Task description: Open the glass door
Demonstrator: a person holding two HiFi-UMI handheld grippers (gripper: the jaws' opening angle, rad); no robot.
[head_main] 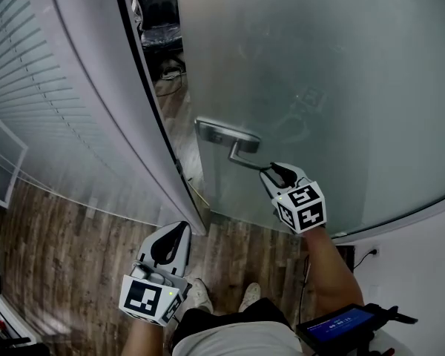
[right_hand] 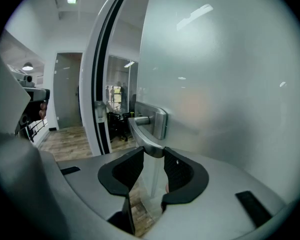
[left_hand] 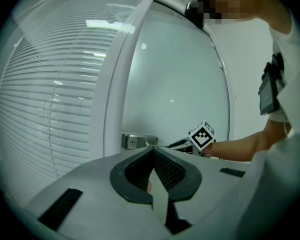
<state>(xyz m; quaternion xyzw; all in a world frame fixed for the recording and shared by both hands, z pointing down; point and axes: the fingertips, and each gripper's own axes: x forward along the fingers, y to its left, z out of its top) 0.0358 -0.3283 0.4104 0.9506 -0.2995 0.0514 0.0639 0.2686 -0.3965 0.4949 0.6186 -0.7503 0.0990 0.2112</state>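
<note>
My right gripper [head_main: 271, 170] is clamped on the handle [head_main: 241, 154] so I can swing the glass door [head_main: 319, 87] open, while my left gripper [head_main: 178, 228] is pinched shut, empty, parked low out of the way.

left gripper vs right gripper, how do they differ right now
The left gripper has its jaws shut on nothing; the right gripper is clamped on the door handle. The left gripper hangs low, clear of the glass door; the right gripper is raised against it. Both share the same grey two-jaw design.
</note>
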